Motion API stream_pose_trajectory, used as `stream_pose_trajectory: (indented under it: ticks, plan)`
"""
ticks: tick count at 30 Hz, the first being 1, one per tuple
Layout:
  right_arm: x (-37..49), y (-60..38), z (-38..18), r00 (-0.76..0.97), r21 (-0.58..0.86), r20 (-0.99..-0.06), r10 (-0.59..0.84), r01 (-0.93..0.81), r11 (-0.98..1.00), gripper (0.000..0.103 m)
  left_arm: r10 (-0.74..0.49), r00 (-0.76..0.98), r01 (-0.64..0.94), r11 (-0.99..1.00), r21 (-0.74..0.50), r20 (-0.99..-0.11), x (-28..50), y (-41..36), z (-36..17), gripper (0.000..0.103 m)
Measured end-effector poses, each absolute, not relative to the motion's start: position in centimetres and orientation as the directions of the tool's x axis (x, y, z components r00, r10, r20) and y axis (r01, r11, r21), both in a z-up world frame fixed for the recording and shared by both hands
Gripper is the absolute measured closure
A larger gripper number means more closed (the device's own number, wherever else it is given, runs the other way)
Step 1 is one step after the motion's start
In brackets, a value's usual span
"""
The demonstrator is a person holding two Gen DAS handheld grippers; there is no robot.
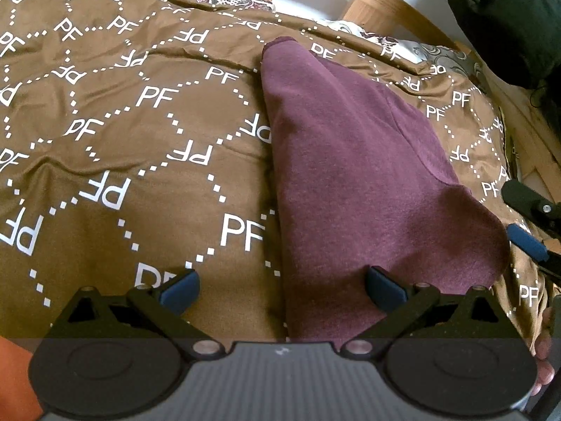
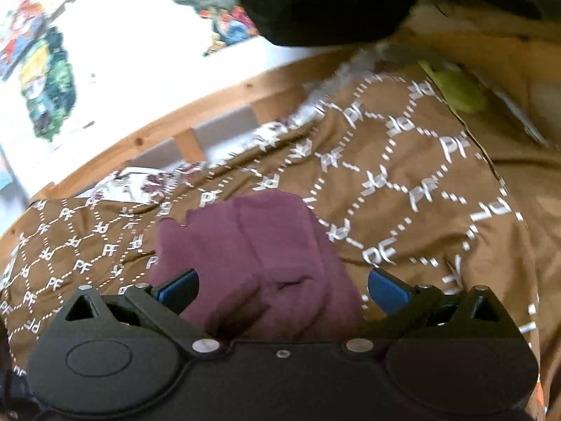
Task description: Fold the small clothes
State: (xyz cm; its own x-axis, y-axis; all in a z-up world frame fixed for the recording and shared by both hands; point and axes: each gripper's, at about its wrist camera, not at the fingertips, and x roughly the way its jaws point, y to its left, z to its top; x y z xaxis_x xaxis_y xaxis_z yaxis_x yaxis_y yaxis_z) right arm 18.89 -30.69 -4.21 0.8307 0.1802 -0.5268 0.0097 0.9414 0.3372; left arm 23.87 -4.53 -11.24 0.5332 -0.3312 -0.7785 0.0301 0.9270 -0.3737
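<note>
Maroon knit, soft and limp by the look of it, the garment lies long and flat on the brown bedspread toward its right edge, already narrowed by a lengthwise fold with one small crease near me. I judge it light and floppy, so I'd pinch a hem corner at the near end. Both my left claw and right claw are spread wide, holding nothing.

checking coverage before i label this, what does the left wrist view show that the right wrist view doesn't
Only the left wrist view shows the right gripper at its right edge. Only the right wrist view shows the wall posters and a green item. Both show the maroon garment on the brown PF bedspread, the wooden bed frame, and open fingers.
</note>
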Motion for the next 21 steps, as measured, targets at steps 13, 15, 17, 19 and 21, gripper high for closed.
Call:
stream_pose_trajectory:
  ticks: [13,15,17,19,21]
  plan:
    - [18.4,-28.6,-3.5,0.832,0.257,-0.500,0.238,-0.120,0.959,0.001,-0.334,0.531,0.027,0.925,-0.378,-0.779,23.8,-4.5,-11.2,0.000]
    - [18.7,-28.1,-4.0,0.812,0.198,-0.553,0.188,-0.091,0.976,0.001,-0.338,0.528,0.028,0.924,-0.382,-0.779,23.9,-4.4,-11.2,0.000]
    - [19.3,-28.0,-4.9,0.773,0.144,-0.623,0.120,-0.037,0.989,0.001,-0.356,0.517,0.025,0.916,-0.401,-0.779,24.2,-4.1,-11.2,0.000]
    - [20.1,-28.6,-6.2,0.708,0.123,-0.703,0.068,0.027,0.992,0.001,-0.385,0.501,0.010,0.898,-0.440,-0.775,24.6,-3.5,-11.2,0.001]
    - [20.6,-29.7,-7.2,0.654,0.181,-0.752,0.089,0.075,0.981,0.001,-0.410,0.499,-0.017,0.876,-0.481,-0.764,24.9,-2.8,-11.3,0.001]
